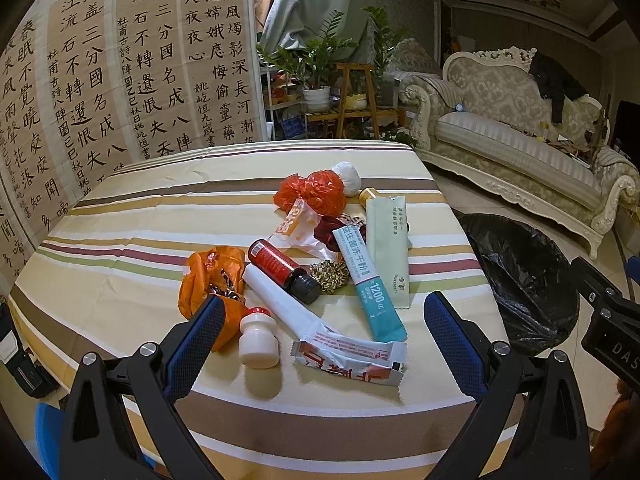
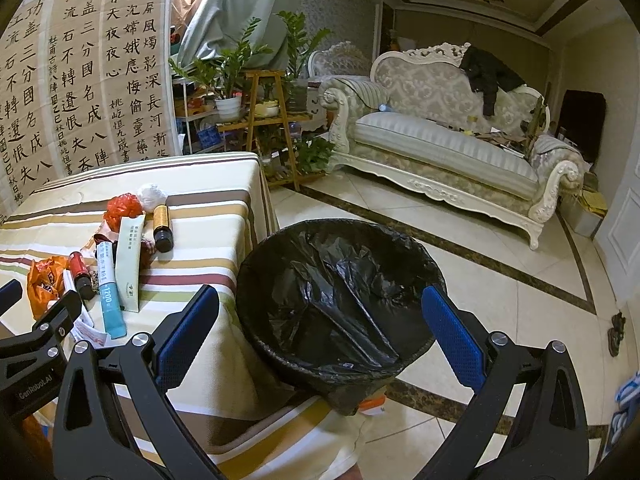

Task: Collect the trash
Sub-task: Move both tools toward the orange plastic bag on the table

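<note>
Trash lies in a pile on the striped tablecloth (image 1: 120, 240): a small white bottle (image 1: 258, 338), a red-and-white sachet (image 1: 352, 360), a white tube (image 1: 280, 300), a red vial (image 1: 280, 270), an orange bag (image 1: 208, 280), a teal sachet (image 1: 368, 280), a pale green sachet (image 1: 388, 248) and a red crumpled bag (image 1: 312, 192). My left gripper (image 1: 324, 340) is open and empty, just above the white bottle and sachet. My right gripper (image 2: 320, 336) is open and empty over the black-lined trash bin (image 2: 340, 288), which stands on the floor beside the table's right edge.
A gold-capped vial (image 2: 161, 226) and a white paper ball (image 2: 151, 196) lie at the pile's far side. A cream sofa (image 2: 440, 152) and a plant stand (image 2: 268, 120) stand beyond the tiled floor. Calligraphy sheets (image 1: 120, 80) cover the wall behind the table.
</note>
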Available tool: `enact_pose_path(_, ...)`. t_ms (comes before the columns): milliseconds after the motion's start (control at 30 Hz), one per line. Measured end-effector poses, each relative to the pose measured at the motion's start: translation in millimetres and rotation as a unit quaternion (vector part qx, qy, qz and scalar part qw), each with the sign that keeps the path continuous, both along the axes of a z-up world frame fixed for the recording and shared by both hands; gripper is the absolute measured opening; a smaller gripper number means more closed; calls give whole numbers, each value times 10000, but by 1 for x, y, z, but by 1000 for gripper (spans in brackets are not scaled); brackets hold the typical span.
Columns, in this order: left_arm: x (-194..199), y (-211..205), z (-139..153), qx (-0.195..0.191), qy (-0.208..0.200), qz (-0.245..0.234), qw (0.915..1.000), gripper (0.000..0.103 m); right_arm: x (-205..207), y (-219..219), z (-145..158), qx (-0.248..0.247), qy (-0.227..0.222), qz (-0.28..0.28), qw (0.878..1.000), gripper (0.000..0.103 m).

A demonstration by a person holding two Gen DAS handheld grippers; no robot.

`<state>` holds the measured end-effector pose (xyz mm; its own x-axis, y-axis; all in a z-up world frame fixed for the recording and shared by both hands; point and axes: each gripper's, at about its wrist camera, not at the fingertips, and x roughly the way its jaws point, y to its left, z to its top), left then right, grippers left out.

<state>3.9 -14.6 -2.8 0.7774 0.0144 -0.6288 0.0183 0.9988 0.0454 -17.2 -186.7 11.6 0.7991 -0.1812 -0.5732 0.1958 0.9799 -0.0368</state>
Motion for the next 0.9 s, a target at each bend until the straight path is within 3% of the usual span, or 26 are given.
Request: enact_pose_path(900,0,-4,-2,12,68,-52,10000,97,-2,-6,0,12,15,-64,10000,99)
